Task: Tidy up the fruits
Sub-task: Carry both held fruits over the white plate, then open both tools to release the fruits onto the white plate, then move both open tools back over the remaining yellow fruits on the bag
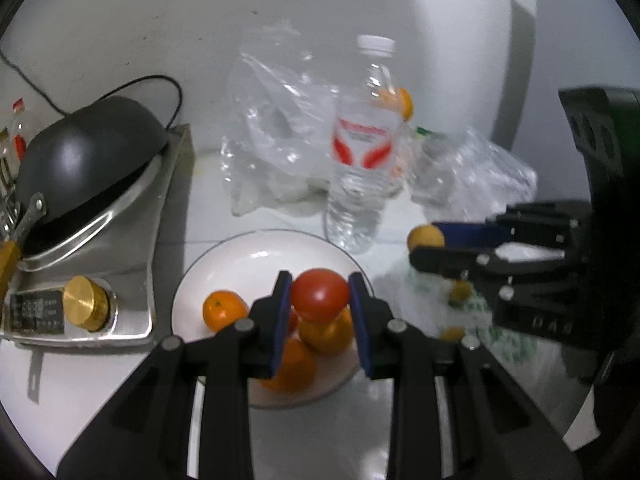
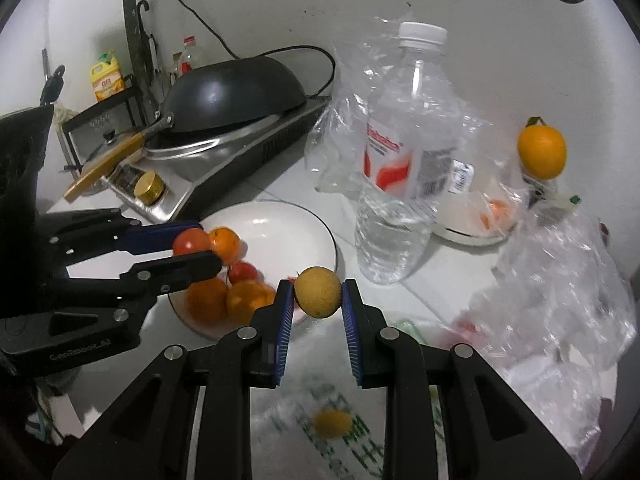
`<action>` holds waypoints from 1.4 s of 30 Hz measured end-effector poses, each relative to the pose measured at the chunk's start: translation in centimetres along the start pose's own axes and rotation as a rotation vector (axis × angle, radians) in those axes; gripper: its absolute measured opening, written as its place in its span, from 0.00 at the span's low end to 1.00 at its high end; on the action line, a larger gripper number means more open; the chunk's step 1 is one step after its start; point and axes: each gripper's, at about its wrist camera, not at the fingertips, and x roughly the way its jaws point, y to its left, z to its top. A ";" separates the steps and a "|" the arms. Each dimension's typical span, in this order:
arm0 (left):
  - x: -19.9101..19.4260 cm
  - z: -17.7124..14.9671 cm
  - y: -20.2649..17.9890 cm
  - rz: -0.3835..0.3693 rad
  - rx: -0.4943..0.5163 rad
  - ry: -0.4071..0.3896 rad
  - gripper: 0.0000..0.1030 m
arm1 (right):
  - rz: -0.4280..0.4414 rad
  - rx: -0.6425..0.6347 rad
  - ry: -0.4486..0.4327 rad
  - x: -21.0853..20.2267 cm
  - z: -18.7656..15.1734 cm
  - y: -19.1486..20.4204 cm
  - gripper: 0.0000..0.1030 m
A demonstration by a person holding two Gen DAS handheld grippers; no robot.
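Over countertop (image 1: 208, 208): jaws tight on tomato (image 1: 319, 294), longan (image 2: 318, 291)

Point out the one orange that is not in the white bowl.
The orange by the wall, right of the water bottle; the other oranges lie in the white bowl.

— What sort of place is shown?

— A home kitchen is shown. A black wok (image 2: 234, 94) is seen upside down on a steel single-burner cooker (image 2: 224, 160) with a brass knob (image 2: 149, 188), set on a white counter (image 1: 100, 384) against a white wall.

— What else points to that?

— A wire rack (image 2: 102, 114) with a yellow carton (image 2: 106, 80) and a sauce bottle (image 2: 187, 58) is seen behind it. A water bottle (image 2: 404, 160), crumpled plastic bags (image 1: 280, 128) and a white plate (image 2: 288, 232) of fruit are laid out nearby.
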 end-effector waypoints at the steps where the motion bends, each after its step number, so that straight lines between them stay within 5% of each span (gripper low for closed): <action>1: 0.4 0.2 0.4 -0.002 -0.020 -0.001 0.28 | 0.007 0.005 -0.001 0.5 0.3 0.1 0.25; 22: 7.6 0.3 3.6 0.000 -0.093 0.103 0.29 | 0.050 0.127 0.098 9.0 1.3 -1.6 0.26; 25: 7.4 0.4 3.6 -0.002 -0.096 0.096 0.32 | 0.034 0.124 0.105 9.0 1.4 -1.6 0.35; 29: 6.6 0.4 3.6 0.017 -0.095 0.083 0.33 | 0.024 0.121 0.094 8.2 1.4 -1.7 0.35; 32: 5.9 0.4 3.3 0.024 -0.096 0.077 0.50 | 0.012 0.124 0.083 7.1 1.4 -1.9 0.35; 42: 1.8 0.4 1.2 0.024 -0.065 0.028 0.51 | -0.028 0.137 0.039 2.4 0.0 -2.2 0.35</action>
